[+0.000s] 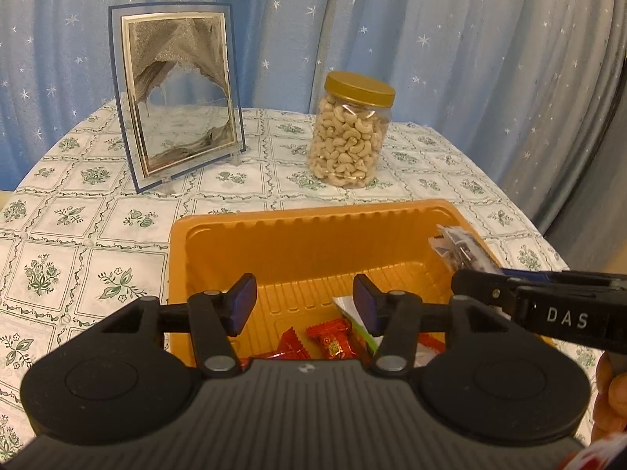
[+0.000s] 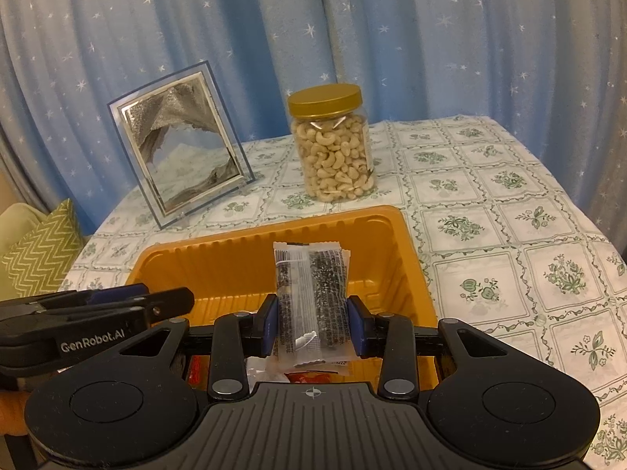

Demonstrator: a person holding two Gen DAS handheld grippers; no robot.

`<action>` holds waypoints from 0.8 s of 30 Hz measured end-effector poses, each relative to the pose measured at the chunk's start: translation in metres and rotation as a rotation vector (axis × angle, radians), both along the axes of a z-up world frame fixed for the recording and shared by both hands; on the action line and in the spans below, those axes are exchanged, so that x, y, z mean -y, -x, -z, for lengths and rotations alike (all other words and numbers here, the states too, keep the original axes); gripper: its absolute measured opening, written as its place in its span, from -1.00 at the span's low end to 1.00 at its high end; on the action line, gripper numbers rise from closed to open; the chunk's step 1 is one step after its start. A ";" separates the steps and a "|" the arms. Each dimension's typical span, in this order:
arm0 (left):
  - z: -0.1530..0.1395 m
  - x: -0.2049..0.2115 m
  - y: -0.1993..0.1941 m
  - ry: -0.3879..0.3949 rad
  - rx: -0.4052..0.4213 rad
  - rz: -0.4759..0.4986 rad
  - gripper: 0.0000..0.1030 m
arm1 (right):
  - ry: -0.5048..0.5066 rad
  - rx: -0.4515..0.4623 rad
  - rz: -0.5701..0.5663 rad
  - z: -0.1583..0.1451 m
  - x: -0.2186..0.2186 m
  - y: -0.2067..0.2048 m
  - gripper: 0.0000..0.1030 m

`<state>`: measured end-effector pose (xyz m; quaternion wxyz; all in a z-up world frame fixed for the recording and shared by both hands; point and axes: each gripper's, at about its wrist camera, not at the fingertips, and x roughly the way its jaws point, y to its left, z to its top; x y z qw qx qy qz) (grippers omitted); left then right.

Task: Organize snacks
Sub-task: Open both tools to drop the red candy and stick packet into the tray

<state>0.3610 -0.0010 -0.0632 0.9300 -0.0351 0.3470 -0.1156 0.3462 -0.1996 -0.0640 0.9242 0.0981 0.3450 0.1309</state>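
Observation:
An orange plastic tray [image 1: 305,243] sits on the tablecloth and holds red candy packets [image 1: 331,338] and a white-green packet [image 1: 352,313]. My left gripper [image 1: 303,305] is open and empty above the tray's near part. My right gripper [image 2: 312,327] is shut on a clear snack packet with black print [image 2: 311,297], held upright over the tray [image 2: 376,231]. That packet [image 1: 460,248] and the right gripper's fingers [image 1: 482,284] also show at the right of the left wrist view. The left gripper's fingers [image 2: 164,303] show at the left of the right wrist view.
A jar of cashews with a gold lid [image 1: 352,133] stands behind the tray. A sand-art picture frame [image 1: 176,94] stands at the back left. A blue starred curtain [image 1: 431,19] hangs behind the table. A green zigzag cushion [image 2: 39,254] lies off the table's left edge.

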 end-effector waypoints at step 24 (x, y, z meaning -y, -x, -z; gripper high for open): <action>-0.001 -0.004 0.003 -0.019 0.006 0.012 0.08 | -0.045 0.030 0.000 0.000 -0.008 -0.007 0.07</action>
